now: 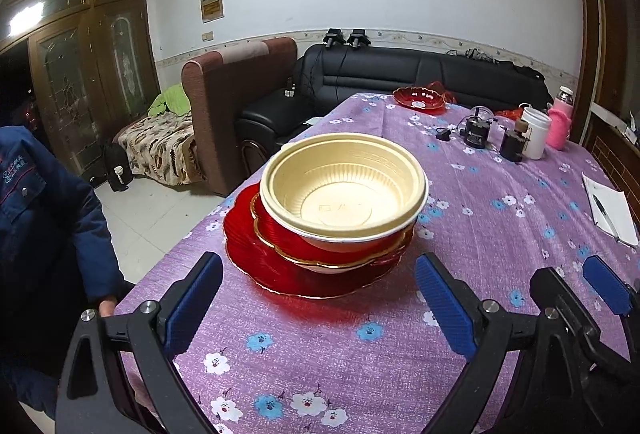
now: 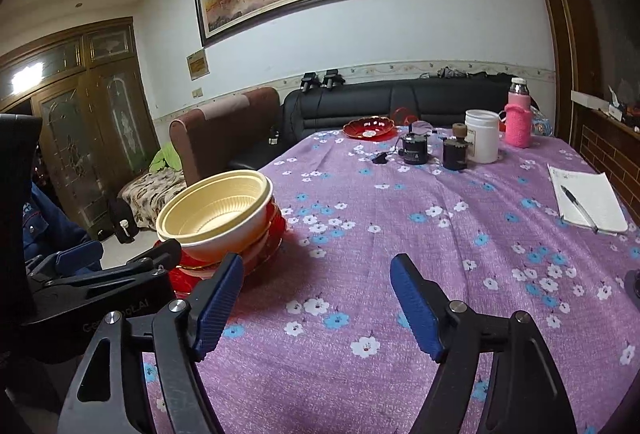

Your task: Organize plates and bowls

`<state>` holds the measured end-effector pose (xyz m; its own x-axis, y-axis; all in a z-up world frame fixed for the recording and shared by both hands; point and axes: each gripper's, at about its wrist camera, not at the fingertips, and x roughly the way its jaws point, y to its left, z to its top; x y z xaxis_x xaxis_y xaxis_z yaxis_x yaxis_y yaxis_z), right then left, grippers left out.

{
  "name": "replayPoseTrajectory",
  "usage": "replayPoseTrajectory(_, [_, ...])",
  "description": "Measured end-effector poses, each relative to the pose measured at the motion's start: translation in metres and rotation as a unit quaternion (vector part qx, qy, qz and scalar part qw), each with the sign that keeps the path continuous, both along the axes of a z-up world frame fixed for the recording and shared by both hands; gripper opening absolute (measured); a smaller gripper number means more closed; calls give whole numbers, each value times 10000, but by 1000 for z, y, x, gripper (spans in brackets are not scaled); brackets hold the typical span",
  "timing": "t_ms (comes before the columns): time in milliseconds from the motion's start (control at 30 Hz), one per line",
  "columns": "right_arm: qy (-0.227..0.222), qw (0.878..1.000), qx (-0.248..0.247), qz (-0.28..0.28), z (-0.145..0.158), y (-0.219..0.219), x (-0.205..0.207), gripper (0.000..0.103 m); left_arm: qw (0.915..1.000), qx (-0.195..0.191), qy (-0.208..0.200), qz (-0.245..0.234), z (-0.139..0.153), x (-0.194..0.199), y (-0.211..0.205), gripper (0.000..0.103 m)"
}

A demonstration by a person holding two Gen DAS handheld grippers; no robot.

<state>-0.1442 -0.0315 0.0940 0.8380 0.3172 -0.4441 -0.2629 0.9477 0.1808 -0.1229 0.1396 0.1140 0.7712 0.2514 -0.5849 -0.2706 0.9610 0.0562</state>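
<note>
Nearest you, over the purple flower-printed cloth on the desk (image 2: 400, 234), your left hand-held gripper (image 1: 316, 308) stands spread wide, its ribbed blue pads empty and clear of the dishes. Your right hand-held gripper (image 2: 316, 308) is likewise released, nothing between its pads; its left pad sits just in front of the stack as that camera sees it, and whether it touches I cannot tell.

Just beyond your left pads stands the stack: a wide red glossy scalloped plate (image 1: 304, 274) lies flat on the cloth, a smaller red gold-rimmed scalloped dish (image 1: 332, 250) rests on it, and a round cream plastic bowl with a ribbed inner wall (image 1: 344, 190) sits on top. You can see a second cream rim peeking behind the bowl's far edge, so two bowls seem nested. The top bowl is empty. The stack sits near the desk's left edge.

Off to the right lie a white notepad (image 2: 588, 200) with a black pen (image 2: 578, 208) on it.

Farther back stand two small dark cylindrical gadgets (image 2: 414, 150), a white plastic jar (image 2: 482, 142) and a flask in a pink knitted sleeve (image 2: 518, 122).

At the far end, well apart from the stack, sits another red scalloped glass dish (image 2: 368, 127).
</note>
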Motion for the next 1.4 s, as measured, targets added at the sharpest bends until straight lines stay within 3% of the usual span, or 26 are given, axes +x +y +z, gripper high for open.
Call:
replayPoseTrajectory(967, [391, 9987, -333, -69, -25, 17, 16, 81, 9994, -269, 199, 101, -24, 8, 18, 97])
replayPoseTrajectory(1200, [274, 9983, -509, 47, -26, 30, 12, 84, 9982, -153, -479, 333, -11, -8, 21, 97])
replayPoseTrajectory(1400, [148, 9985, -513, 88, -25, 35, 8, 84, 9865, -13, -1488, 690, 9, -38, 27, 103])
